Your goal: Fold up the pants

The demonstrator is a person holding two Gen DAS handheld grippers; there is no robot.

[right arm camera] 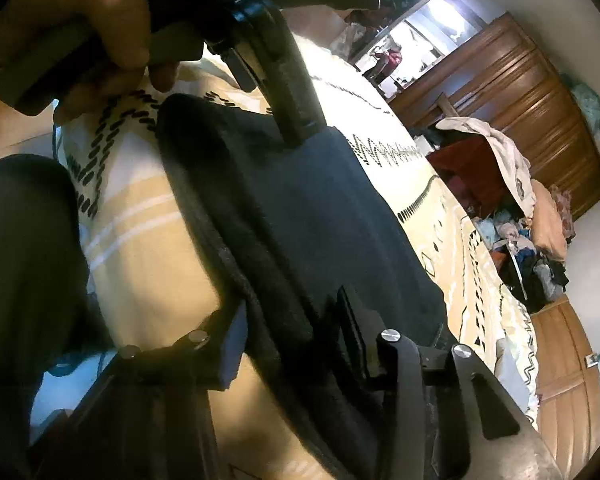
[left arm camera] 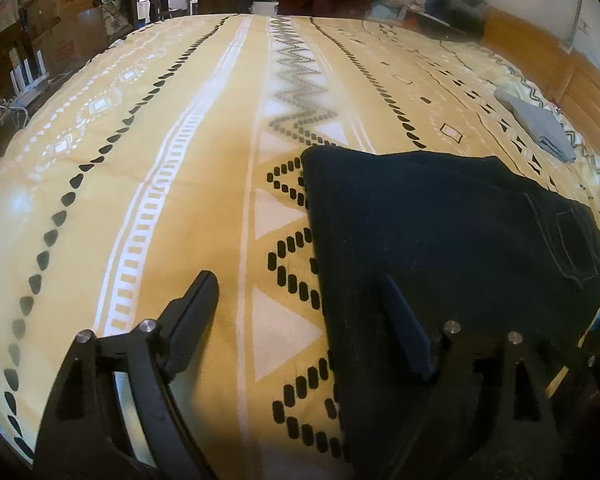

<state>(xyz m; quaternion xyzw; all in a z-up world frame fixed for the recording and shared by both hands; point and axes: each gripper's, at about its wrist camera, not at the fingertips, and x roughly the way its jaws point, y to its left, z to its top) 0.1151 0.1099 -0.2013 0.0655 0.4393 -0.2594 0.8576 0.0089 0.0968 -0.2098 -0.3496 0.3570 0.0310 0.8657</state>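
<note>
Dark folded pants (left arm camera: 440, 240) lie on the yellow patterned bedcover (left arm camera: 160, 160), near its front right. My left gripper (left arm camera: 300, 278) is open and straddles the pants' left edge: one finger (left arm camera: 404, 320) rests over the dark fabric, the other finger (left arm camera: 196, 300) over the bare cover. In the right wrist view the pants (right arm camera: 300, 208) run away from me, and my right gripper (right arm camera: 292, 320) is shut on their thick folded near edge. At the far end a hand (right arm camera: 80, 12) holds the left gripper (right arm camera: 278, 114), one finger tip down on the cloth.
A folded grey-blue garment (left arm camera: 536, 124) sits at the bed's right side by the wooden headboard (left arm camera: 580, 80). A heap of clothes (right arm camera: 520, 248) lies past the bed, with a wooden wardrobe (right arm camera: 532, 92) behind. Cardboard boxes (left arm camera: 68, 12) stand left. A dark-clad leg (right arm camera: 20, 260) is close.
</note>
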